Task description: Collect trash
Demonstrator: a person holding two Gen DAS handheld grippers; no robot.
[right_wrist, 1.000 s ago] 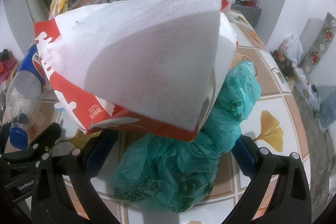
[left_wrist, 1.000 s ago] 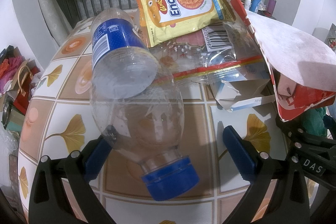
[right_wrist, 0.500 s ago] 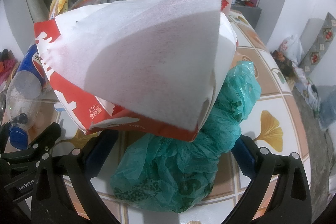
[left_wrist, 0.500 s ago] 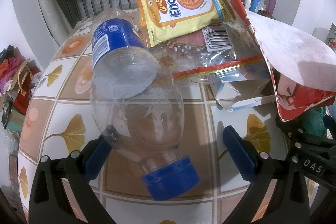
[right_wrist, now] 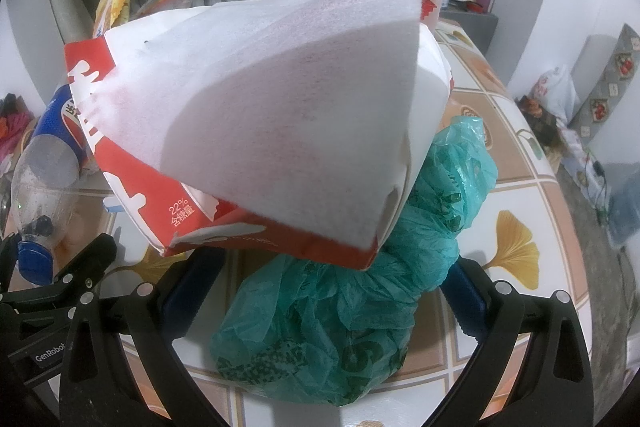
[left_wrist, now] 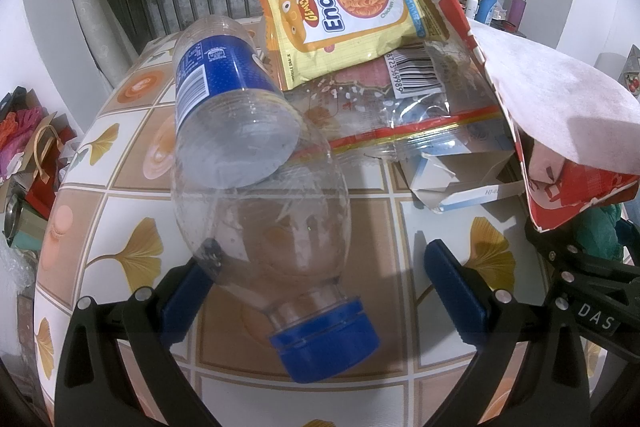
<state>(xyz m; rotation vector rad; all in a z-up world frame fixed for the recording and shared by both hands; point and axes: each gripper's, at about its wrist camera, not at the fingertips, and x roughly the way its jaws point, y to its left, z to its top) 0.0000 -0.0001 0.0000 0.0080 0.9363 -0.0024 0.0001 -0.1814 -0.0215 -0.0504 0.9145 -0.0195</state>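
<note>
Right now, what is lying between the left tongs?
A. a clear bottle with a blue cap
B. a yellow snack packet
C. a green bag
A: the clear bottle with its blue cap lies between the open left tongs.

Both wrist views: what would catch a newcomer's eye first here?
In the left wrist view, a clear plastic bottle with a blue cap lies between the open left gripper fingers, cap toward the camera, with a yellow Enaak snack bag behind it. In the right wrist view, a big red-and-white paper bag fills the frame, resting over a crumpled teal plastic bag between the open right gripper fingers.
</note>
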